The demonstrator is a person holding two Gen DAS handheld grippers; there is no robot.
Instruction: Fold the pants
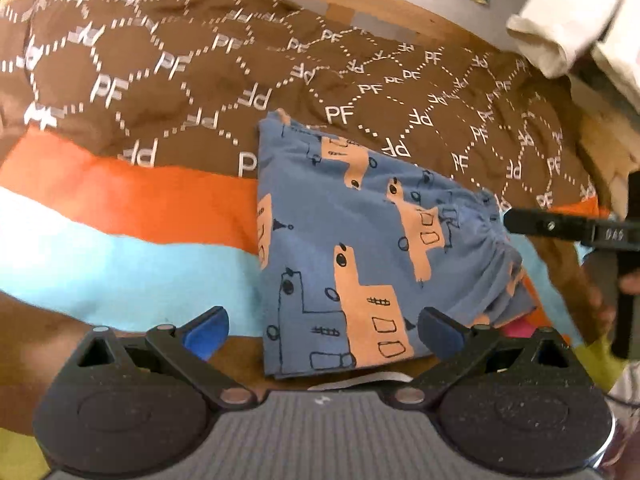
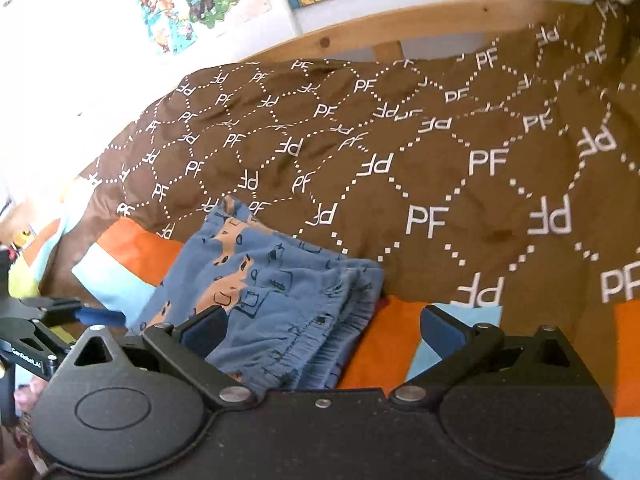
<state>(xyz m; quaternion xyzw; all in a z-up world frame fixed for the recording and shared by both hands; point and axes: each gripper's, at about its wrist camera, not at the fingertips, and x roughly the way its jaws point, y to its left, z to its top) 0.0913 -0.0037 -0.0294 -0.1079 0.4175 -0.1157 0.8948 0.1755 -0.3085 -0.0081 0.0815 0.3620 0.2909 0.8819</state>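
Note:
Blue pants (image 1: pixel 360 248) with orange and dark printed shapes lie folded into a compact rectangle on the bed. Their gathered waistband (image 1: pixel 496 248) points right. My left gripper (image 1: pixel 322 332) is open and empty, hovering over the near edge of the pants. My right gripper (image 2: pixel 322 332) is open and empty beside the waistband end of the pants (image 2: pixel 272 304). The right gripper also shows at the right edge of the left wrist view (image 1: pixel 560 228). The left gripper shows at the left edge of the right wrist view (image 2: pixel 68 312).
The bed is covered by a brown blanket (image 1: pixel 200 80) with white "PF" print and orange and light blue stripes (image 1: pixel 120 224). A wooden bed rail (image 2: pixel 400 24) runs behind it. Light folded cloth (image 1: pixel 568 20) lies top right. Pictures (image 2: pixel 188 0) hang on the wall.

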